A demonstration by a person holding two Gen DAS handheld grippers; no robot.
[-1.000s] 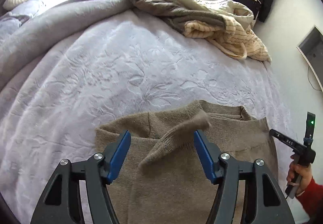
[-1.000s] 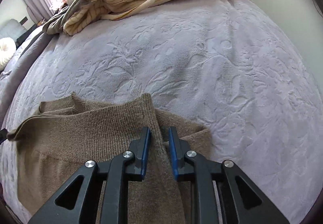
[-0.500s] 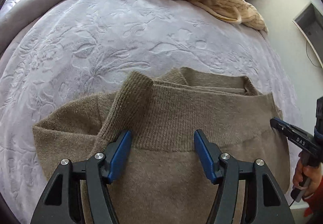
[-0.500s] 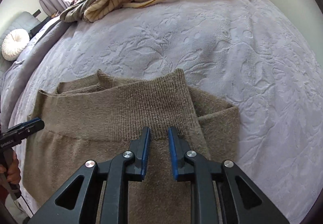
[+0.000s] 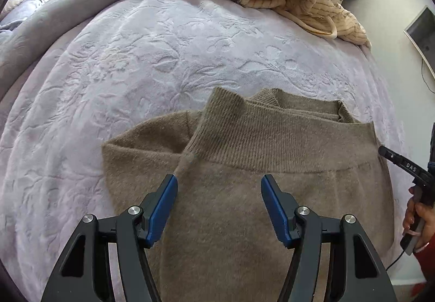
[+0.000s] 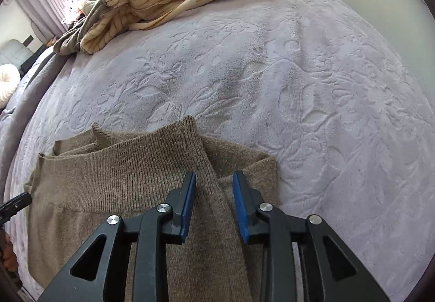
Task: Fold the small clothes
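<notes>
**A:** And the right tongs (image 6: 213,194) have let go! Half a second ago they were pinched on that ribbed hem; now they're parted, with the fold of the brown sweater (image 5: 272,179) lying loose between them.

**B:** The left tongs (image 5: 218,205) are spread wide above the knit, gripping nothing. The sweater rests folded on the bed (image 5: 136,62), hem doubled up toward the collar.

**A:** That fold looks placed, I'd say. Perhaps another fold comes next.
</notes>
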